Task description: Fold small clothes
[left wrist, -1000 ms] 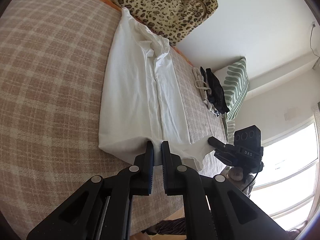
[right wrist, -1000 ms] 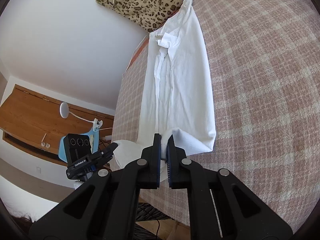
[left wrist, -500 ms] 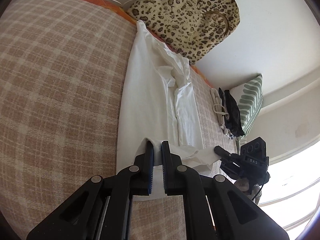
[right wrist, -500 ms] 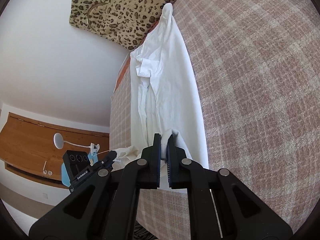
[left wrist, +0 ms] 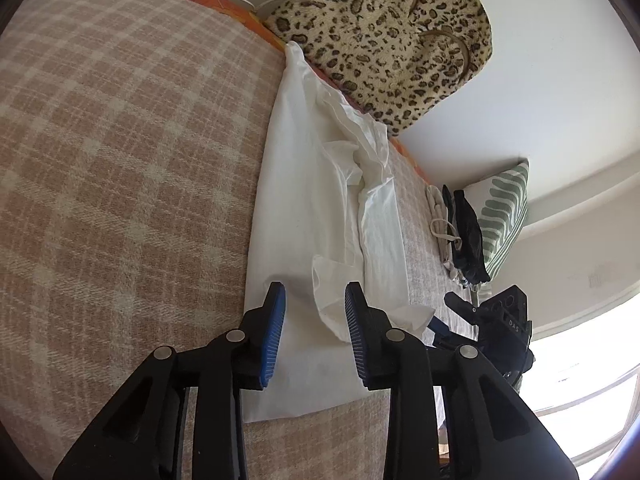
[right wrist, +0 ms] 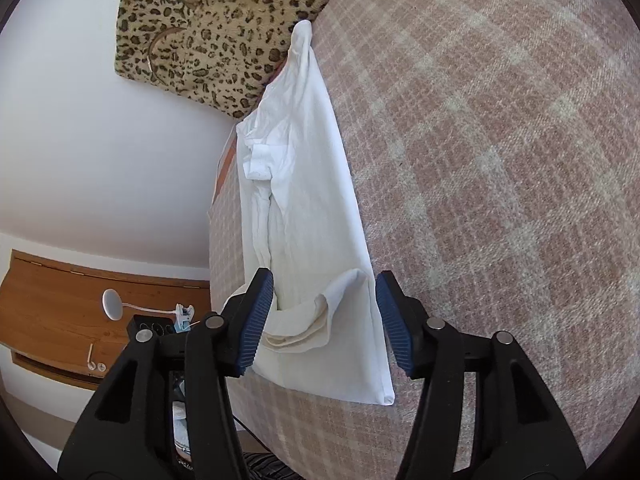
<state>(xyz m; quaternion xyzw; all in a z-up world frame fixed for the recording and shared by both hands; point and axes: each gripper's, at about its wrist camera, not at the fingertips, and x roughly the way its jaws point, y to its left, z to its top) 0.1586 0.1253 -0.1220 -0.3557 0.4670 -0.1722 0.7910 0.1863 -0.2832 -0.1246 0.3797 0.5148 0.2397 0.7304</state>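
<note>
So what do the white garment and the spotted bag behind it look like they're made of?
White garment: thin, matte woven or knit fabric, likely cotton; it creases softly. Leopard-print bag: fuzzy pile, probably faux fur, with smooth curved handles whose material I can't tell.

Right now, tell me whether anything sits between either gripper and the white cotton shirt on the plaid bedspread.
Nothing visible does. The left gripper and right gripper both have jaws that have just been opening, with the white cotton shirt lying loose between them on the plaid bedspread.
</note>
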